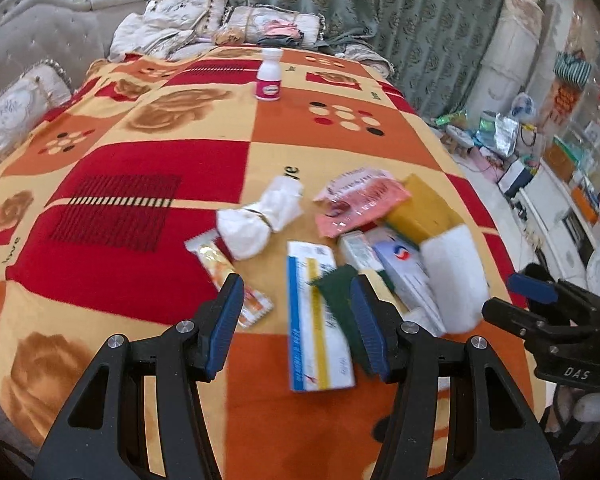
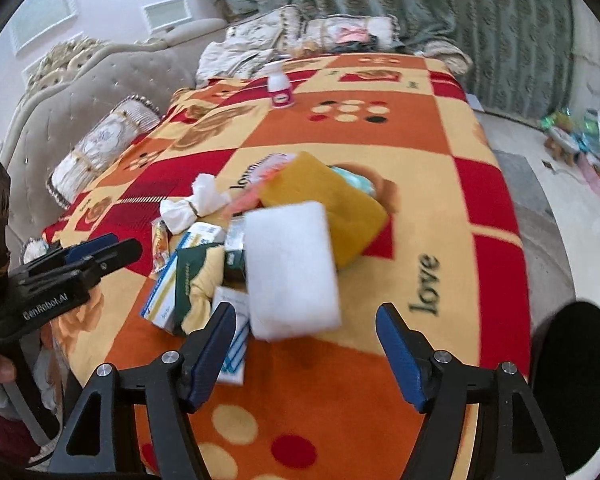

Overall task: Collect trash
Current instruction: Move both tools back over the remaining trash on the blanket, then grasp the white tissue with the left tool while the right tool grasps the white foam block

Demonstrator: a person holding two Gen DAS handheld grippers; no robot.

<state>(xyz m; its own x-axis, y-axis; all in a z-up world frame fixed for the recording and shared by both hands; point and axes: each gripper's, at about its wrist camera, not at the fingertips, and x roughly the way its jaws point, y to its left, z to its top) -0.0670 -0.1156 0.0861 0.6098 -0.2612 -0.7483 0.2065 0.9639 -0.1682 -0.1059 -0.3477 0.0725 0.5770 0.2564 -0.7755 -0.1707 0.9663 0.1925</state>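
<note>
A heap of trash lies on the patterned blanket (image 1: pixel 140 208). In it are a blue-and-yellow striped box (image 1: pixel 316 320), a green scouring pad (image 1: pixel 336 288), a knotted white tissue (image 1: pixel 260 216), an orange snack wrapper (image 1: pixel 224 268), a pink packet (image 1: pixel 360 200), a yellow sponge (image 1: pixel 424 208) and a white foam block (image 2: pixel 292 272). My left gripper (image 1: pixel 298 316) hovers open over the striped box, gripping nothing. My right gripper (image 2: pixel 308 344) is open just short of the foam block, its pads clear of it. A white bottle with a pink label (image 1: pixel 270 76) stands far back.
Pillows (image 1: pixel 16 108) and a padded headboard (image 2: pixel 60 92) line the left and far sides. Green curtains (image 1: pixel 380 8) hang behind. Right of the bed, the floor holds cluttered bags and boxes (image 1: pixel 500 136). A black round object (image 2: pixel 576 384) sits at the lower right.
</note>
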